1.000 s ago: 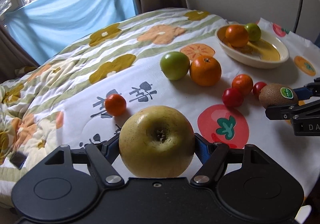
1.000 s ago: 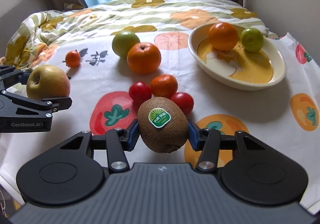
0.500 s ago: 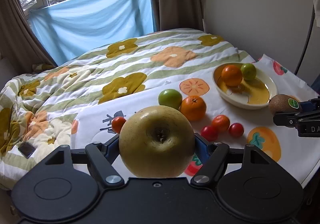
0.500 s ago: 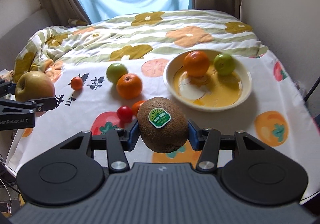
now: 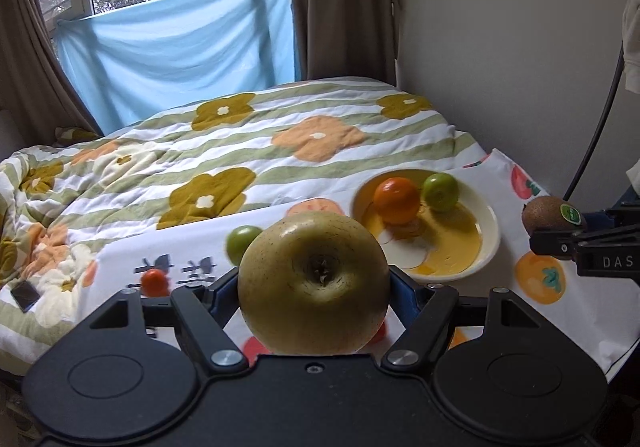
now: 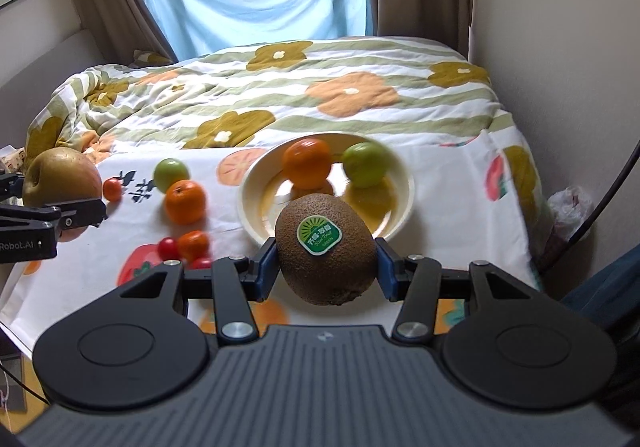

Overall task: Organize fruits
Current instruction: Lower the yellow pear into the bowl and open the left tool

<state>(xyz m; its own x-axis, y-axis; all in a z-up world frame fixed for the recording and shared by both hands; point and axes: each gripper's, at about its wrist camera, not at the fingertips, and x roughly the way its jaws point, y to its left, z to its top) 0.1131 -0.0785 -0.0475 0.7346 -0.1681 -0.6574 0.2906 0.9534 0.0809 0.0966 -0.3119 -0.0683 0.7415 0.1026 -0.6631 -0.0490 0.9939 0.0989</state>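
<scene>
Both grippers loaded, fruit carried above the cloth toward the bowl.

My left gripper [image 5: 314, 283] pinches the pear [image 5: 314, 283], a big, round, speckled yellow-green fruit with smooth, hard skin; my right gripper [image 6: 326, 249] pinches the kiwi [image 6: 326, 249], a fuzzy brown oval with a glossy sticker. Both hang clear of the table. The bowl [image 6: 404, 207], glazed and shallow, already holds an orange [image 6: 307, 163] and a green fruit [image 6: 366, 164], so free space is tight. I'd bring the kiwi in first, low over the near rim, and let go only once it rests. The heavier pear should go into the open side, gently, or the round fruit may roll out.
</scene>
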